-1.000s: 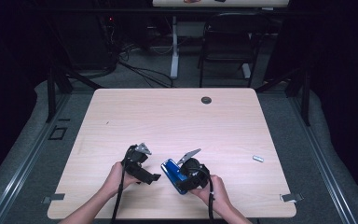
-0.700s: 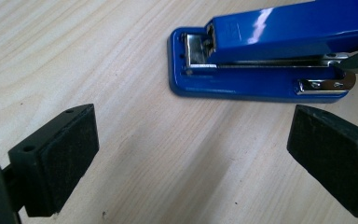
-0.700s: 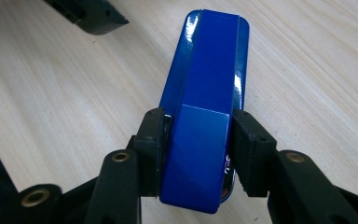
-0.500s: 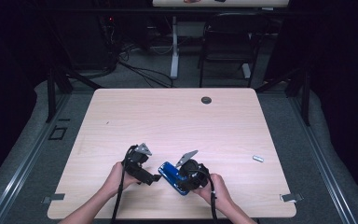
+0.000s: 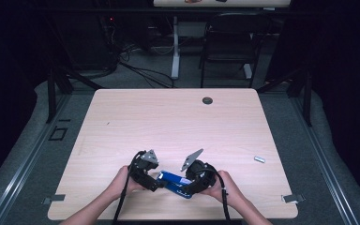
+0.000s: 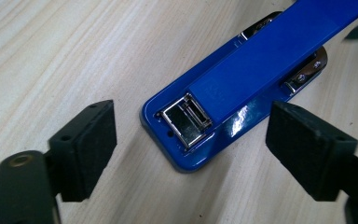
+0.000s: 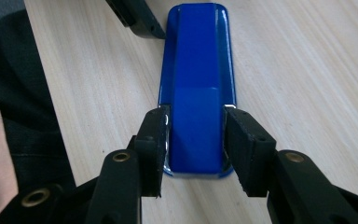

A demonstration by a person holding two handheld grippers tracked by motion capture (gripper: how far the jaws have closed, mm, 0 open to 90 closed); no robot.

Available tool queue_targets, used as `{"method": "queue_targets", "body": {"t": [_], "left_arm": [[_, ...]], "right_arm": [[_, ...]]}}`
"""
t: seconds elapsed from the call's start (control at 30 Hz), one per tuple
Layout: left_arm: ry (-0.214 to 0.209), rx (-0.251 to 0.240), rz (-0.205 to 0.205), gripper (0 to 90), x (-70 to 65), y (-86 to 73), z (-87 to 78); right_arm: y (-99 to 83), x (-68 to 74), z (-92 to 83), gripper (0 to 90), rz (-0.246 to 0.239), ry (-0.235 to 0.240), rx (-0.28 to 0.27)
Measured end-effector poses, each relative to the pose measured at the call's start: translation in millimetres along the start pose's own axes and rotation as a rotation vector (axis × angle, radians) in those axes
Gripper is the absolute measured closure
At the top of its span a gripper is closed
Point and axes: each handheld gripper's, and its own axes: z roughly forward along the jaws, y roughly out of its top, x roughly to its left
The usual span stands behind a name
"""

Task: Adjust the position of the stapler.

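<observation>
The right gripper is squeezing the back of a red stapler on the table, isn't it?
Not quite: the stapler is blue, not red. The right gripper view shows it plainly. The rest holds: the right gripper has its fingers pressed on both sides of the stapler's back end, on the table.

No text, label, brand, number or sign can be read anywhere, neither on the stapler point(image 6: 242, 79) nor on the table point(image 5: 168, 122).

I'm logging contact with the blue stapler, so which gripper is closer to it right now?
Right. The right gripper has its jaws pressed on both sides of the blue stapler's rear end. The left gripper straddles its front end, jaws apart from it.
</observation>
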Motion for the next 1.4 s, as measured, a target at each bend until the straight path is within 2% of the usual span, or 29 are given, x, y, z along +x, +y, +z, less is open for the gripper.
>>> {"method": "queue_targets", "body": {"t": [0.03,0.07,0.1,0.13,0.17,0.23,0.27,0.37,0.53,0.7,0.73,0.87,0.9,1.0,1.03,1.23,1.37,1.4], "left_arm": [[-0.002,-0.003,0.006,18.3,-0.9,-0.1,0.8],[-0.005,-0.006,0.006,22.6,-1.6,-0.1,1.7],[-0.005,-0.007,0.007,22.6,-1.8,-0.1,2.2],[-0.005,-0.01,0.006,23.7,-1.8,-0.2,2.9],[-0.009,-0.012,0.004,25.8,-1.7,-0.3,3.7],[-0.012,-0.014,0.003,28.3,-1.9,-0.7,5.1],[-0.017,-0.012,0.006,29.8,-2.2,-0.9,6.1],[-0.005,-0.008,0.014,34.4,-4.1,-1.5,9.4],[0.004,-0.02,0.018,38.3,-3.8,-3.6,8.3],[0.008,-0.023,0.033,40.6,-6.3,-3.1,6.9],[0.008,-0.023,0.033,40.5,-6.7,-3.0,7.1],[0.014,-0.021,0.037,40.8,-7.6,-3.1,7.1],[0.013,-0.021,0.038,40.9,-8.0,-3.2,7.1],[0.011,-0.025,0.036,41.0,-9.0,-3.1,6.4],[0.009,-0.027,0.024,41.0,-9.8,-2.9,6.8],[0.015,-0.037,0.019,43.2,-13.3,-2.1,8.8],[0.014,-0.037,0.019,44.5,-15.1,-1.6,9.7],[0.029,-0.029,0.031,45.7,-16.9,-0.7,10.2]], "right_arm": [[0.0,0.0,0.0,59.1,0.0,0.0,0.0],[-0.7,-1.7,-3.5,58.9,0.002,-0.003,0.003],[-2.8,-2.8,-4.6,58.5,0.029,0.007,-0.009],[-3.8,-3.7,-4.8,58.6,0.036,0.009,-0.001],[-4.6,-4.3,-4.7,58.4,0.032,0.004,0.03],[-7.6,-3.2,-1.3,59.0,0.039,0.003,0.035],[-7.9,-2.9,-0.3,59.2,0.03,-0.005,0.054],[-7.8,0.4,0.5,65.1,0.017,-0.011,0.04],[-7.0,3.2,-0.5,65.6,-0.015,-0.042,0.05],[-7.4,1.6,-1.1,65.6,-0.018,-0.038,0.052],[-7.2,1.1,-2.1,65.4,-0.022,-0.042,0.067],[-7.3,2.6,-0.9,65.5,-0.011,-0.045,0.059],[-6.6,3.3,-1.7,65.6,-0.022,-0.056,0.074],[-6.0,5.9,-1.2,65.7,-0.032,-0.068,0.074],[-5.5,6.8,-1.4,65.6,-0.055,-0.082,0.08],[-7.7,3.2,-4.5,65.4,-0.071,-0.101,0.089],[-10.4,-0.2,-6.5,64.8,-0.059,-0.101,0.09],[-11.5,-1.7,-6.9,62.5,-0.053,-0.103,0.085]]}}
